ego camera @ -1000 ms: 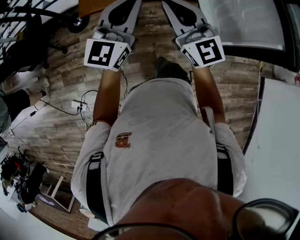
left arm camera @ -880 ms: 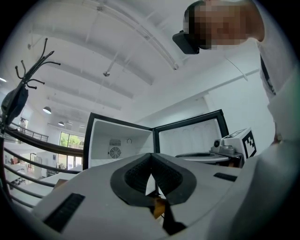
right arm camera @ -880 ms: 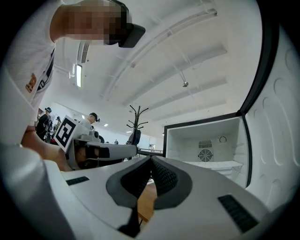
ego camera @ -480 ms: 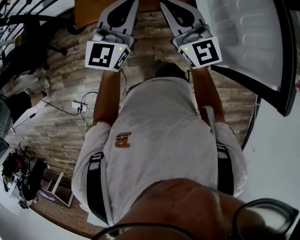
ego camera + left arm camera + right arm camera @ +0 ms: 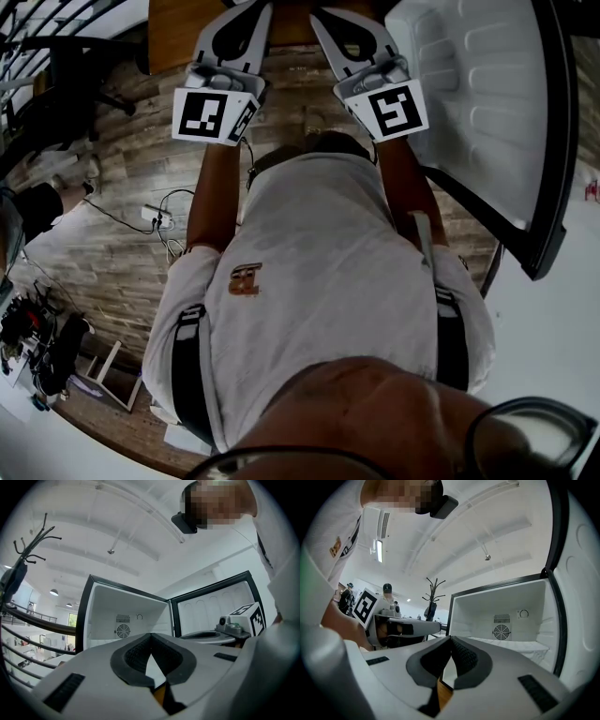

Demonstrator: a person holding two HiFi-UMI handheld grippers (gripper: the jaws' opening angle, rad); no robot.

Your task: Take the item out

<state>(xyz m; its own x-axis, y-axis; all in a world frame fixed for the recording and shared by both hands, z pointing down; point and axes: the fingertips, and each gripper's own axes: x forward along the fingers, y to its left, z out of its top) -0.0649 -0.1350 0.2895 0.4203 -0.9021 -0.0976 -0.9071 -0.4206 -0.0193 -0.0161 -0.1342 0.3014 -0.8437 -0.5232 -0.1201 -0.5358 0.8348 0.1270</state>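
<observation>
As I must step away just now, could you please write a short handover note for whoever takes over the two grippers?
Left gripper: jaws shut, nothing between them.
Right gripper: jaws shut, empty.
Both point toward the white fridge compartment and are not yet inside it.
Done: its door stands open.
No item shows in the part of the compartment in view.
Left: find the item, grasp it, take it out.

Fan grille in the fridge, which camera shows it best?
Right gripper view: the fan grille sits clear on the back wall. The left gripper view shows it slightly smaller; the head view shows only the door.
</observation>
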